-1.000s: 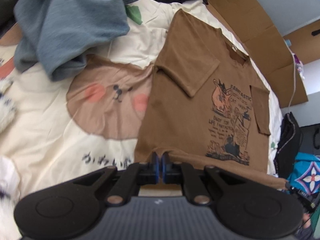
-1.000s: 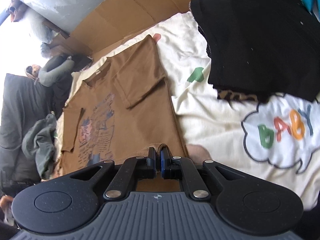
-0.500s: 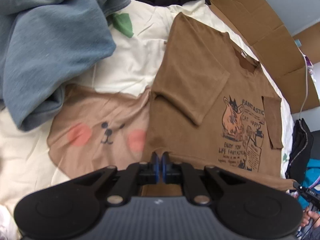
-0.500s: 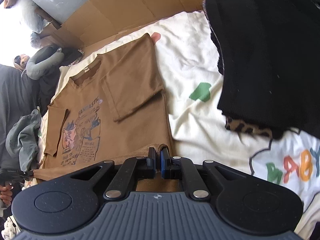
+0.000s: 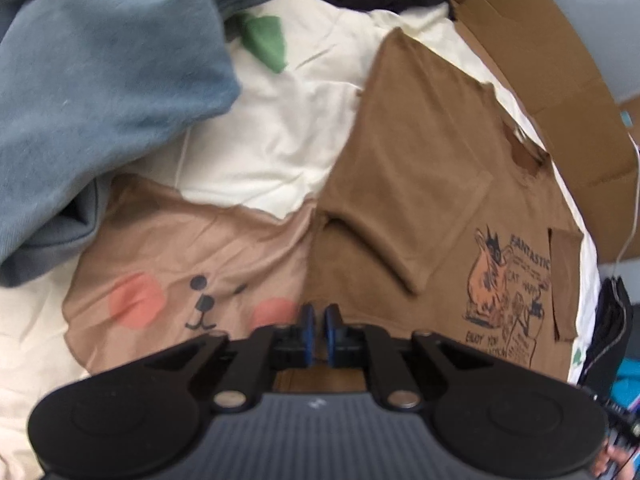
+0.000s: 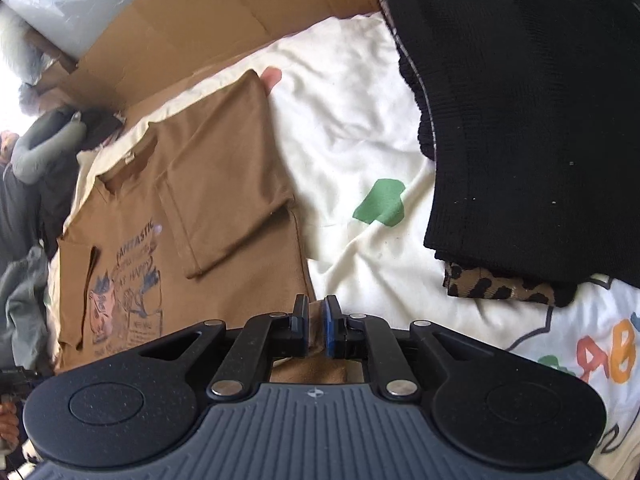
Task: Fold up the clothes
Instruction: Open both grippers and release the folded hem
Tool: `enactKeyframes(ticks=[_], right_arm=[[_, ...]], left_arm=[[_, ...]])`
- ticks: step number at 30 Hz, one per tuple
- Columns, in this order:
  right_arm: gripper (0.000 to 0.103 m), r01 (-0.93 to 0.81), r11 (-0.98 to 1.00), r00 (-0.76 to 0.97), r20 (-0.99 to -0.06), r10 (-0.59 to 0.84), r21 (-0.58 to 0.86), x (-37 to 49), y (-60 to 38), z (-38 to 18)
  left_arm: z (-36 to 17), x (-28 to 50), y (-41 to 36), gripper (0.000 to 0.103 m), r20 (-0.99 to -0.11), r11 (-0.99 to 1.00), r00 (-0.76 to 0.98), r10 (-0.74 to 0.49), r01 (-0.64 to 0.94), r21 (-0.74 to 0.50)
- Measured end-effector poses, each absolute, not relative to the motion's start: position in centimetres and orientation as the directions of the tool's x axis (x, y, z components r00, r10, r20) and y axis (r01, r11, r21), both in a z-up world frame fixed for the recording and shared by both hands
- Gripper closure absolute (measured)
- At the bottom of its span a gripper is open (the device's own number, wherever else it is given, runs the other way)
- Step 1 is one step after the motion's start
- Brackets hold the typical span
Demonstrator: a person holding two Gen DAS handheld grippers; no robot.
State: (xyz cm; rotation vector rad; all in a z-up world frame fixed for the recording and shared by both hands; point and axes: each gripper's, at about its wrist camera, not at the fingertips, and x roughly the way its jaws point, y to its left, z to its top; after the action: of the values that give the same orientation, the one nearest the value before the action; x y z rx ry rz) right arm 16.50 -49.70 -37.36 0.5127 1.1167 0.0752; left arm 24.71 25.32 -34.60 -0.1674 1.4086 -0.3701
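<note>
A brown T-shirt (image 5: pixel 420 184) is laid flat on a cream bedsheet (image 5: pixel 280 132) printed with a bear face and green shapes, its collar toward the far side and both sleeves folded in over the printed front. Its near hem is folded over and lies under both grippers.

In the left wrist view, the left gripper (image 5: pixel 319 330) is seen at the hem's left corner. Its blue-padded fingers (image 5: pixel 307 328) have just been opening; a narrow gap is seen between them, and the brown cloth lies below rather than being pinched. In the right wrist view, the right gripper (image 6: pixel 316 330) is held at the hem's right corner. Its fingers (image 6: pixel 330 330) have likewise just been opening, with brown cloth visible in the gap but not pressed by the pads.

A heaped blue-grey garment (image 5: pixel 100 80) is piled on the sheet to the left of the shirt, near but apart from it. A black knit garment (image 6: pixel 532 120) is stacked over a leopard-print piece (image 6: pixel 496 288) to the right, well clear of the shirt. Flattened cardboard (image 6: pixel 224 20) is propped along the far edge of the bed. A white cable (image 5: pixel 634 216) is seen hanging at the far right.
</note>
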Motion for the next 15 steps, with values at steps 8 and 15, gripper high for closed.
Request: enactKeyframes(ticks=[8, 15], right_arm=[[0.062, 0.11, 0.929, 0.448, -0.852, 0.271, 0.353, 14.8, -49.2, -32.7], [0.058, 0.1, 0.932, 0.488, -0.833, 0.26, 0.349, 13.6, -49.0, -33.3]], left_arm=[[-32.0, 23.0, 26.5, 0.08, -0.926, 0.921, 0.151, -0.347, 0.24, -0.306], [-30.7, 21.2, 26.7, 0.066, -0.94, 0.923, 0.186, -0.285, 0.319, -0.217]])
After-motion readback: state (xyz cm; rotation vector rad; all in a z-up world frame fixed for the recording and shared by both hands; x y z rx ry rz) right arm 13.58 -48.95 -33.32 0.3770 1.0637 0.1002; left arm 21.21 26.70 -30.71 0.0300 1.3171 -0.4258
